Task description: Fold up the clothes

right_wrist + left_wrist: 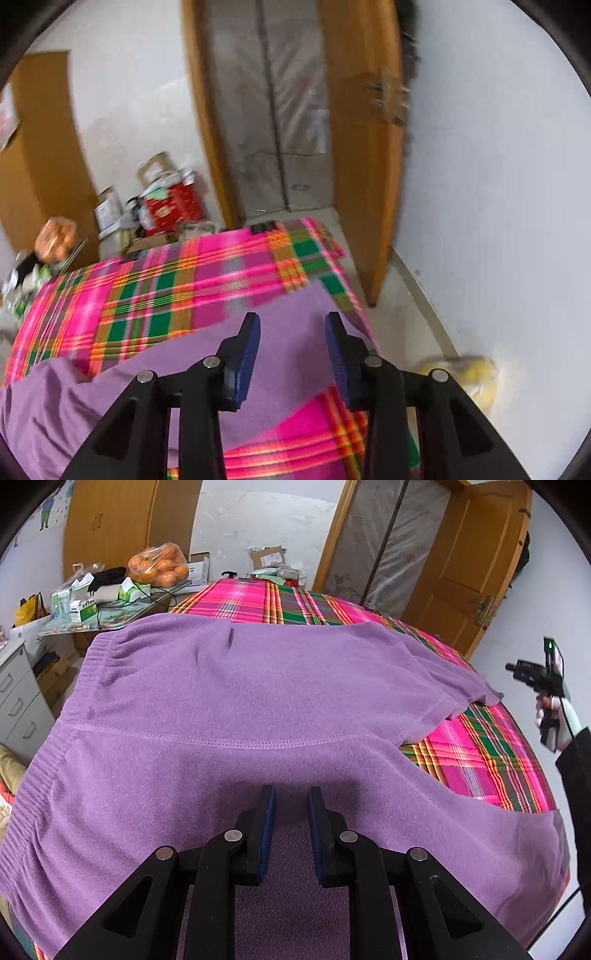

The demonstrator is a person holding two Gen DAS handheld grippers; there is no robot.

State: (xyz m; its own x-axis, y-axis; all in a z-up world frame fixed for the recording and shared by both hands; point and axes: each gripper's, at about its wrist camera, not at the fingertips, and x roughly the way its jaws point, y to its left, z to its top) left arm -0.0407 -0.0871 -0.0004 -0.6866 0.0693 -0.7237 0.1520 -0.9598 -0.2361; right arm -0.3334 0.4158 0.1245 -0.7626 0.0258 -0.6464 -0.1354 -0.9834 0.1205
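Sweater (229, 716) lies spread on the plaid bed (480, 753), one sleeve by the right edge. Your left gripper (291, 812) and right gripper (291, 332) both gape empty above it; pinch seams squarely, lift evenly.

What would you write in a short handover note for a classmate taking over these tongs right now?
Left tongs: open, low over the purple sweater, gripping nothing.
Right tongs: open, empty, above a purple sleeve near the bed's edge.
Sweater lies spread flat on the plaid bedspread, ribbed hem toward the left, one sleeve out to the right.
Done: laid out; no fold visible yet.
Left: fold sleeves in, then the body.
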